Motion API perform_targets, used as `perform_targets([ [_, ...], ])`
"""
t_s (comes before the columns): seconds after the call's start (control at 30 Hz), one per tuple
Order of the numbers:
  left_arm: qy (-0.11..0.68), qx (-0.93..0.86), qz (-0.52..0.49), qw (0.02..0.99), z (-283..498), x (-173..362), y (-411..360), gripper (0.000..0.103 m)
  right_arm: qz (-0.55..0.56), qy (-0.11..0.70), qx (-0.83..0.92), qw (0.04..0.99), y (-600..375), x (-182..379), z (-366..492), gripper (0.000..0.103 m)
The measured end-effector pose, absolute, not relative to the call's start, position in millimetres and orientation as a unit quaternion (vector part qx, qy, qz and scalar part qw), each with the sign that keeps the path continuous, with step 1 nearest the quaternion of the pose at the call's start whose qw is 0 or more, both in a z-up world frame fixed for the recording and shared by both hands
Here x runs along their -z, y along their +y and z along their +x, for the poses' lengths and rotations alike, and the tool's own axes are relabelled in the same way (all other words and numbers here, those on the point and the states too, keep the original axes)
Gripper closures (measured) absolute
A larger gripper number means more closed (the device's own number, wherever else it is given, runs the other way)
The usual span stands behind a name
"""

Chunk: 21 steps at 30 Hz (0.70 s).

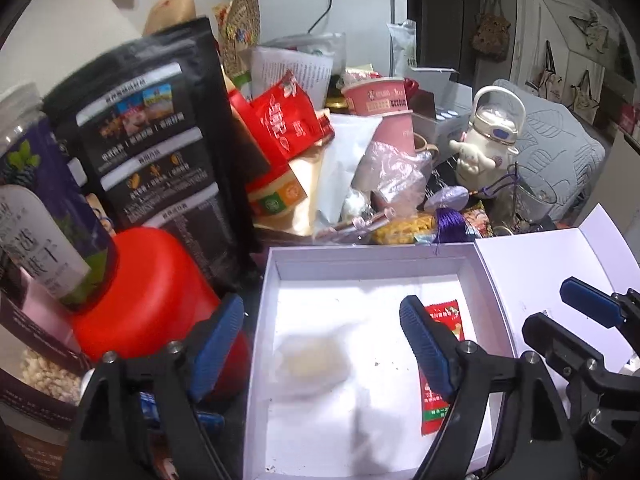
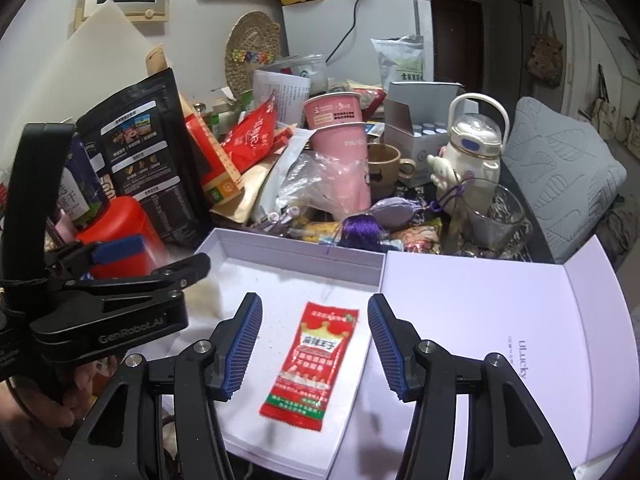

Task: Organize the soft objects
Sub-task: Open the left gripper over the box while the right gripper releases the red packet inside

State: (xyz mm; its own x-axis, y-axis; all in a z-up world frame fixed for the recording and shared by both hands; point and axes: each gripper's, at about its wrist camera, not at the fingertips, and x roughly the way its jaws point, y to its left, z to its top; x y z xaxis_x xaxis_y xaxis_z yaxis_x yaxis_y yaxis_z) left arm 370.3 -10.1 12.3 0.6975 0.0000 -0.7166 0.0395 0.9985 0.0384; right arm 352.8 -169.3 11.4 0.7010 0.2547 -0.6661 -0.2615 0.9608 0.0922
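A crowded worktop [image 2: 532,248] is seen, piled at the back with pouches, cups and jars. At its near edge a shallow white box [image 2: 288,258] lies open, its lid [image 2: 480,320] folded flat to the right.

Two soft things are lying on the box floor. The larger is a pale, rounded lump in a clear wrapper [image 1: 316,360], blurred in the left view, so its make cannot be told for sure; it is judged to be light, squashy and easily dented, and a gentle hold across its middle would be called for, the wrapper being likely to slip. The smaller is a flat red sachet [image 2: 314,364], lying lengthwise near the box's right wall. It is judged to be light, limp and slick, with soft filling that shifts under pressure; lying flat, it offers little to pinch, so it would best be taken across its narrow width near the middle or by a crimped end, and squeezed lightly lest a seam burst.

The left gripper [image 1: 320,344] is held over the box with its fingers spread wide, one outside the left wall and one inside; nothing is pinched, and the pale lump lies between and below them. The right gripper [image 2: 316,344] is held with its fingers spread either side of the sachet, clear of it, nothing being gripped.
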Motion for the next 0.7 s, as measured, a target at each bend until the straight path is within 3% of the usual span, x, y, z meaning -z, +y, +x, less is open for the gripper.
perform_targets([
  [0.7,0.343,0.04,0.003,0.938,331.3,-53.9,-7.8,0.022,-0.008,0.327,-0.138,0.935,-173.3,-40.4,324.0,0.048],
])
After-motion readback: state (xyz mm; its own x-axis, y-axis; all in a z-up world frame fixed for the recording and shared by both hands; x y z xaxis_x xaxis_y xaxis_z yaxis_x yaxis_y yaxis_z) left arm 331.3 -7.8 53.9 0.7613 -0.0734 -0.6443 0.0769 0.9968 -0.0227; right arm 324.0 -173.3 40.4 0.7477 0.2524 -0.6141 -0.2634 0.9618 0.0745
